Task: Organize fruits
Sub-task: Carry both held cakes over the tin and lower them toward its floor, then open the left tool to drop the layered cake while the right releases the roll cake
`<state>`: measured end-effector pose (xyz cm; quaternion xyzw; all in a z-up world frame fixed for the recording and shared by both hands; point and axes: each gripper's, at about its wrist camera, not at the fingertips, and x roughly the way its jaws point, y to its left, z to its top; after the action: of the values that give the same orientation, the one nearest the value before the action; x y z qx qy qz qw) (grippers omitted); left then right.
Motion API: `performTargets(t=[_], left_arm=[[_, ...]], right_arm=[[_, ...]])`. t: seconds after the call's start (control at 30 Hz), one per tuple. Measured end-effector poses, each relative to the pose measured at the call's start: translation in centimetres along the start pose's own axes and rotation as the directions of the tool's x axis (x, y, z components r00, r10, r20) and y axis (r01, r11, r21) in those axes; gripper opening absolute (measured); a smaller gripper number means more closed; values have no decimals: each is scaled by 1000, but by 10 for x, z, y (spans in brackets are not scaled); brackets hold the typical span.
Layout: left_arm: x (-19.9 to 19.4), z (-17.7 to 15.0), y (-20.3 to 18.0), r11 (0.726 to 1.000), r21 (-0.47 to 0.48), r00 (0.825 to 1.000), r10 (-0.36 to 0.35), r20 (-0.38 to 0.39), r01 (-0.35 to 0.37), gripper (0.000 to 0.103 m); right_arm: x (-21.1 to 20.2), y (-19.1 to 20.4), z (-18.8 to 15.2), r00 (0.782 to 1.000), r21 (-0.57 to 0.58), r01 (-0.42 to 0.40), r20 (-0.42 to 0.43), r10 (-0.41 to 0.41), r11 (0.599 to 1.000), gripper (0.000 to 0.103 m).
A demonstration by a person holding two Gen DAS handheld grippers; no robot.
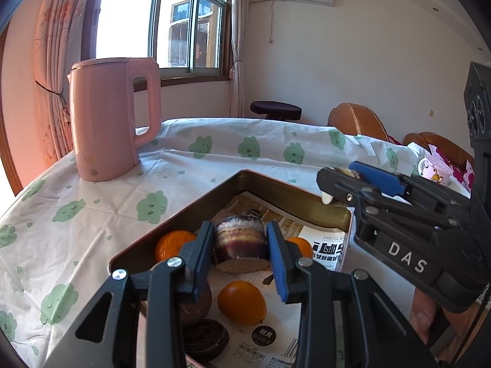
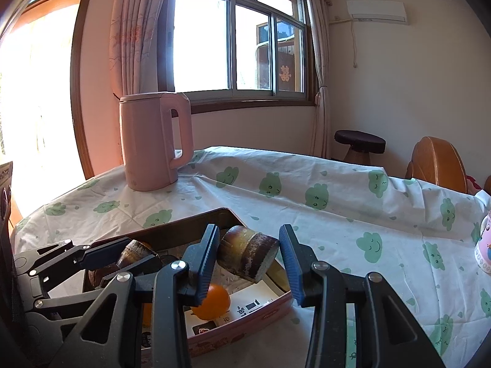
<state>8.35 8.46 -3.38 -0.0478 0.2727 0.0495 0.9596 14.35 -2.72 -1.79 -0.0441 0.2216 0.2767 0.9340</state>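
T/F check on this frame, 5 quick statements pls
1. The left claw grips a sugarcane piece. True.
2. The kettle is blue. False: it is pink.
3. Oranges lie in the tray. True.
4. The kettle stands inside the tray. False: it stands on the tablecloth, beyond the tray.
5. The right claw is empty. False: a second sugarcane piece sits between its fingers.
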Motion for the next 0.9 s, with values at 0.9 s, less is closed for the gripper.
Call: performTargets(t=[0.9], left_arm=[[6, 1, 1, 1000, 3, 999, 18, -31, -18, 57]], right_arm=[[26, -7, -10, 994, 59, -19, -109, 25, 998, 55]])
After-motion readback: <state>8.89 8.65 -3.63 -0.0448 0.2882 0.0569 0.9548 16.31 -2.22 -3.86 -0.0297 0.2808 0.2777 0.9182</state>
